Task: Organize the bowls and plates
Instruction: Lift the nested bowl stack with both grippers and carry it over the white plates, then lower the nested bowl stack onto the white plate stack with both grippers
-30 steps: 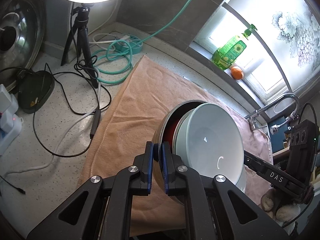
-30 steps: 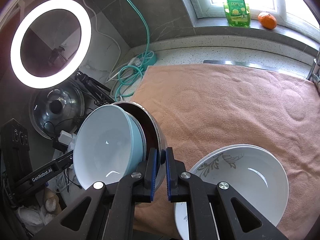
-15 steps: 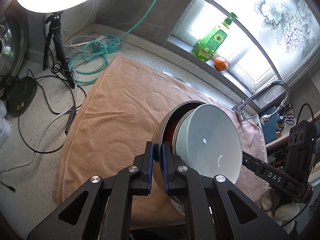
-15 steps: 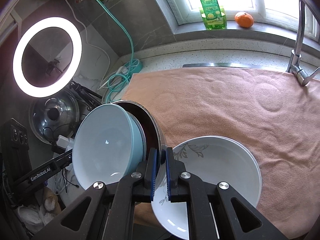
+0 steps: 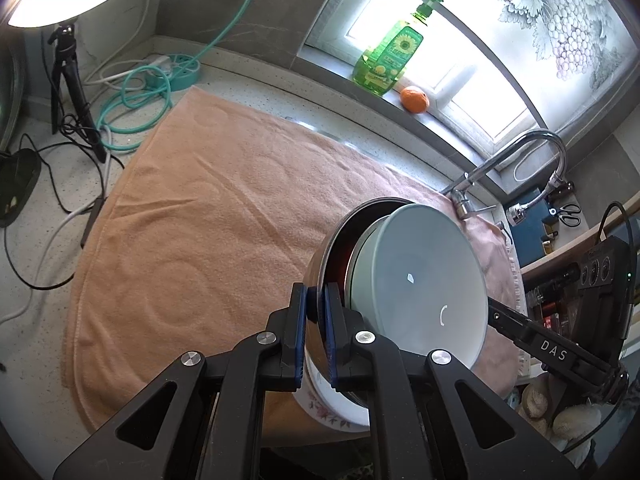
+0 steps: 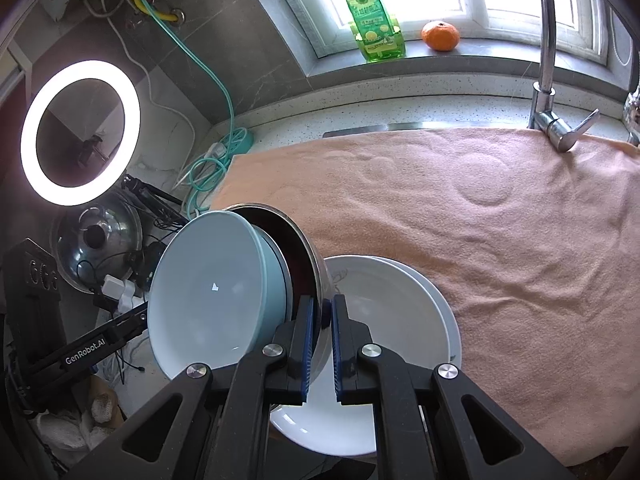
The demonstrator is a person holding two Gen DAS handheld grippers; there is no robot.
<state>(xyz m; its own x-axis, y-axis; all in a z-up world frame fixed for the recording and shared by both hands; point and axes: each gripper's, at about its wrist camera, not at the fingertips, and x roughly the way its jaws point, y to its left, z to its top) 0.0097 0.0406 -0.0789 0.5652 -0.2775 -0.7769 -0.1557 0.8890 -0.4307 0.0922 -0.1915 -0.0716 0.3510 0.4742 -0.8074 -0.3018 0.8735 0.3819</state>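
Room: a kitchen counter (image 5: 248, 80) by a bright window, with grey speckled stone.
Towel: a big peach towel (image 5: 224, 216) covers most of the counter, from the ring light side to the tap side.
Window sill: a green soap bottle (image 6: 370, 20) stands there, with an orange (image 6: 440, 35) just beside it.
Tap: a shiny tap (image 6: 548, 60) stands at the back edge of the towel.
Ring light: a round lamp (image 6: 80, 132) glows past the towel's far end, on a black tripod (image 5: 72, 88).
Cords: a teal hose (image 5: 136, 112) and black wires lie on the bare counter near the tripod.
Metal bowl: a steel bowl (image 6: 308, 252) is tipped on its side in the air, above the towel's front edge.
Blue bowl: a light blue bowl (image 6: 212, 292) sits inside the metal bowl, tipped the same way.
Left gripper: the left gripper (image 5: 316, 320) is squeezed tight on the metal bowl's rim.
Right gripper: the right gripper (image 6: 322, 334) pinches the other side of the same rim.
White bowls: a white bowl (image 6: 384, 320) sits on a white plate at the towel's front edge, right under the lifted bowls.
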